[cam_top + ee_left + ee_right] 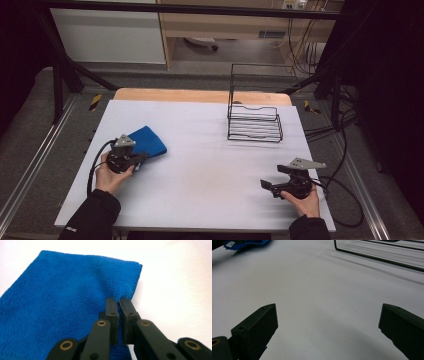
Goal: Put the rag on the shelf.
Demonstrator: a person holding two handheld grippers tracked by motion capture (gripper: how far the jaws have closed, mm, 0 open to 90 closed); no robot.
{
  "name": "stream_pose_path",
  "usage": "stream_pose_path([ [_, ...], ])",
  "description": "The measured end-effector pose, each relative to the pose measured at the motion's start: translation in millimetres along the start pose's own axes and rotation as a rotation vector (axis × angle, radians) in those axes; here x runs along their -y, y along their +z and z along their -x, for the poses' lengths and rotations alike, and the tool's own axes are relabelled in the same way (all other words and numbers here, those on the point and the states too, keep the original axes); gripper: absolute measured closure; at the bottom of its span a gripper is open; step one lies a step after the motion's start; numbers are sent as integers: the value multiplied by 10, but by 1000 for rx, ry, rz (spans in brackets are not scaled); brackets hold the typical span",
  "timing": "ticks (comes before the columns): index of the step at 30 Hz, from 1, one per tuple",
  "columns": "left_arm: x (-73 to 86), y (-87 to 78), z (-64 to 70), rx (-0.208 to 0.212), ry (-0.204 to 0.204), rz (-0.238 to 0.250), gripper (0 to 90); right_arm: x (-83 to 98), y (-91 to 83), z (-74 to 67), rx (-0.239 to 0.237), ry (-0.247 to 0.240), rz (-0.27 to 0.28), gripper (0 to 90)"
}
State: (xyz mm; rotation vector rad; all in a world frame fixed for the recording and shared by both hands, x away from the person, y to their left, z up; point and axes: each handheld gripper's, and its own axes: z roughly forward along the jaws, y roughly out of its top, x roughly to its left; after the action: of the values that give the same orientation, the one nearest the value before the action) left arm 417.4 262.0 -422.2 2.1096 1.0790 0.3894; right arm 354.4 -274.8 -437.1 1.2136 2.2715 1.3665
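The blue cloth (146, 141) lies folded on the left part of the desk (200, 175), near its left edge and well apart from the wire rack (254, 122). In the left gripper view the cloth (62, 302) spreads flat under the camera, its far hem running straight and its right corner rounded against the white top

The left gripper (141, 159) sits at the cloth's near edge, held in the person's left hand (110, 175). Its jaws are pressed nearly together, and in its own view the gripper (119, 302) pinches a small ridge of the cloth near the right-hand edge, the fabric puckering up between the pads

The right gripper (265, 186) is at the desk's near right corner, in the right hand (302, 197), well apart from the cloth. Its jaws stand spread wide, with bare desk (317, 302) between them and nothing held. From there the cloth (247, 243) shows as a blue strip at the far upper left, and the rack's lower wires (377, 257) cross the upper right

The rack stands upright toward the far right of the desk, its tall back frame on the far side
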Motion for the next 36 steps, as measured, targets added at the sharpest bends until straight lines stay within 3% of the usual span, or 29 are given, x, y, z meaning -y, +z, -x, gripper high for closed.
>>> stream_pose_path([
  [19, -55, 47, 674, 164, 54, 18, 855, 3, 5, -3, 0, -3, -9, 29],
  [36, -86, 111, 1197, 256, 121, 20, 854, 8, 16, -11, 0, -2, -14, 30],
])
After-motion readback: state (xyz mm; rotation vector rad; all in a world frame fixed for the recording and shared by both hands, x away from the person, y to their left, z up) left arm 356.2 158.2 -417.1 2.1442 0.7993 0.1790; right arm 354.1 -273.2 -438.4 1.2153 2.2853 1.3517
